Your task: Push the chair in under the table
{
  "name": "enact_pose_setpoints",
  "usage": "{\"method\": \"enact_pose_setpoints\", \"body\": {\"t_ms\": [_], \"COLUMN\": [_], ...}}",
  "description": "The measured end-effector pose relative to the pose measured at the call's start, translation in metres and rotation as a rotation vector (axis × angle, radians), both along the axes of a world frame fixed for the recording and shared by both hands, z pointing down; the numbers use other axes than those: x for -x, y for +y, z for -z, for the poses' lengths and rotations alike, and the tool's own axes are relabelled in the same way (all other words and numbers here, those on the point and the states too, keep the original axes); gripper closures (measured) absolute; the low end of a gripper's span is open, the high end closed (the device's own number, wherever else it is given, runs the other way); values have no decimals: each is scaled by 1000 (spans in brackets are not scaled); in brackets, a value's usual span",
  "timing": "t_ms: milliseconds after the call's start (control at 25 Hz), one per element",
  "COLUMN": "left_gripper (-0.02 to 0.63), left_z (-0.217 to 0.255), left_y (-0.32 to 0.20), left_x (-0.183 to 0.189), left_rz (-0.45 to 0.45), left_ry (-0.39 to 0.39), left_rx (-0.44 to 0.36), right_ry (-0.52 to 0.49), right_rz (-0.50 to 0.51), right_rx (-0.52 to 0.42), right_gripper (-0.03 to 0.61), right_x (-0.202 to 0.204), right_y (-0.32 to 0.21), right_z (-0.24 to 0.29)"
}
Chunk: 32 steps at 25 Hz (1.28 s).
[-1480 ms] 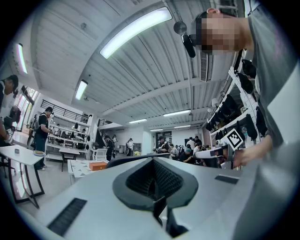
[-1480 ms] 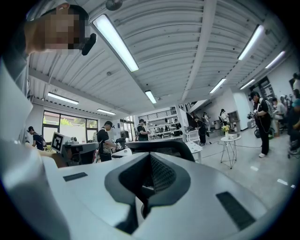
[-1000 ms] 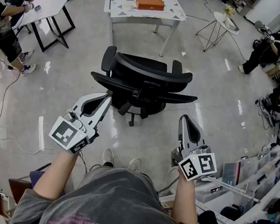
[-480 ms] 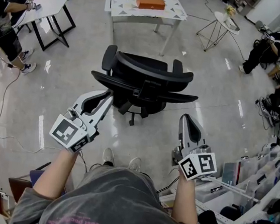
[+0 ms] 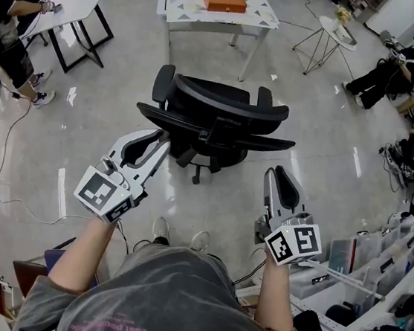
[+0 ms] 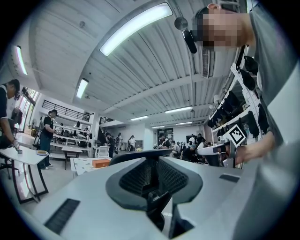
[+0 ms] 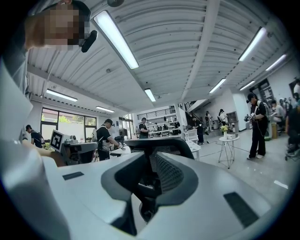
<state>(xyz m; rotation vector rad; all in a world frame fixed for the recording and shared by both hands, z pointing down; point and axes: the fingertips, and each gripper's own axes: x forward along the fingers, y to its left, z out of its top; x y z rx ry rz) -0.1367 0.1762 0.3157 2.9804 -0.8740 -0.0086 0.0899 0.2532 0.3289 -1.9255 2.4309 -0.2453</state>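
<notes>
One black chair (image 5: pixel 214 123), one patterned table (image 5: pixel 254 17), one orange box (image 5: pixel 225 2)

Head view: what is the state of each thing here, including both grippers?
chair: upright on open floor, not pushed in.
table: standing apart from the chair.
orange box: lying on the table.
left gripper: jaws opening, nothing between them, tip by the chair back.
right gripper: jaws opening, nothing between them, short of the chair.

Black mesh-backed office chair (image 5: pixel 212 120) mid-floor, well apart from white patterned-top table (image 5: pixel 184 1) at its 12 o'clock. Orange rectangular box (image 5: pixel 225 3) on that table. White black-legged desk (image 5: pixel 73 6) at 10 o'clock; small round wire-legged side table (image 5: pixel 335 34) at 1 o'clock.
</notes>
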Motion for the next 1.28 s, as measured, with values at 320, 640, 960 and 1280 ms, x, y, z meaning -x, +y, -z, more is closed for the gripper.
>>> {"method": "enact_pose_setpoints", "body": {"t_ms": [320,640,960,1280], "left_gripper": [492,451,426,420], "left_z": [-3,-11,-13,-29], "left_y": [-10,-21,-44,-72], "left_x": [4,15,21,10], "left_rz": [12,-10,-46,-49], "left_ry": [-14,-34,-45,-74], "left_rx": [17,26,2,25], "right_ry": [2,2,34,63], "right_rz": [-10,-37,-112,-151], "right_rx": [11,20,17,34], "right_gripper": [488,433,413,413], "right_x": [3,12,18,-4], "right_y": [-6,-14,-22,-39], "right_z": [-3,-5,-7,-18]}}
